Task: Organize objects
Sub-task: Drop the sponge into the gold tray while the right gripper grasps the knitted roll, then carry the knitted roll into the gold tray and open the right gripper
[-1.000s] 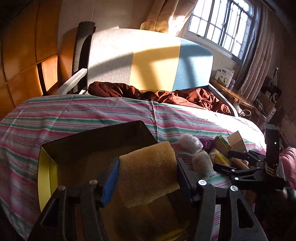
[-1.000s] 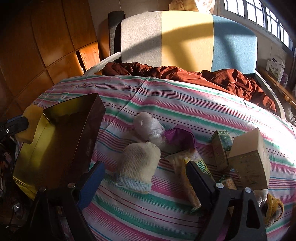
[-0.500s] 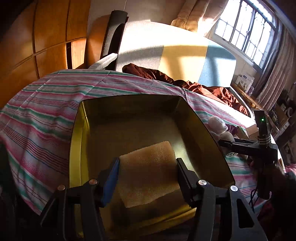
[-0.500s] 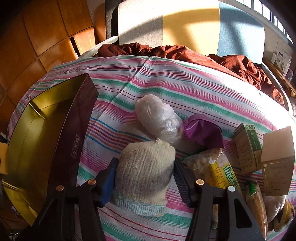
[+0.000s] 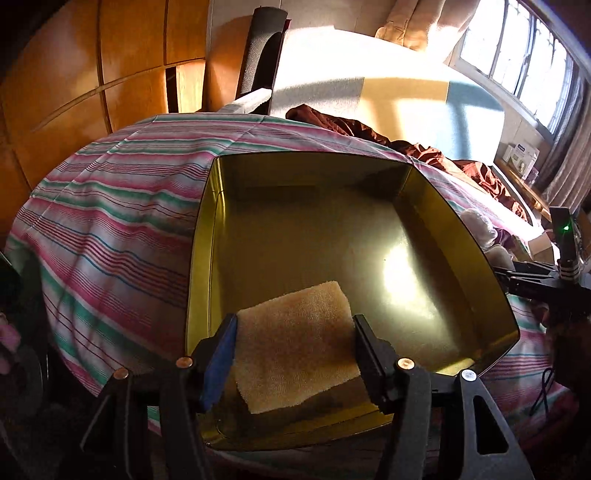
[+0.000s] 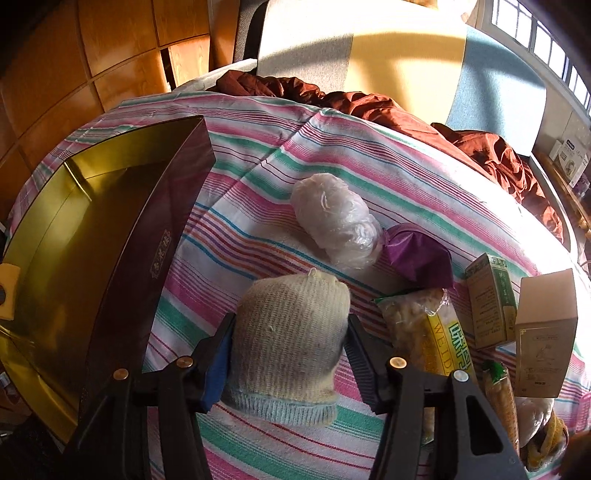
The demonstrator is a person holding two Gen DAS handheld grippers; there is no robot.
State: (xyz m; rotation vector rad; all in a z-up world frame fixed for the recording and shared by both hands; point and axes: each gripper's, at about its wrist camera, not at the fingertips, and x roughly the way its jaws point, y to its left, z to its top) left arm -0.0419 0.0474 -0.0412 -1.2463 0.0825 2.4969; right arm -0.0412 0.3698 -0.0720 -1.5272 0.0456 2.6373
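At the top of the right wrist view we see a padded headboard (image 6: 388, 55) in grey, yellow and blue panels, with a rumpled rust-brown blanket (image 6: 461, 136) bunched just below it. Wooden wall panels (image 6: 92, 55) fill the upper left. In the left wrist view, a barred window (image 5: 528, 55) glows at the upper right, beige curtain (image 5: 417, 22) beside it.

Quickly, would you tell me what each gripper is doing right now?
Left gripper: shut on the yellow sponge, above the gold tin.
Right gripper: jaws have just been closing, now shut on the knitted glove.
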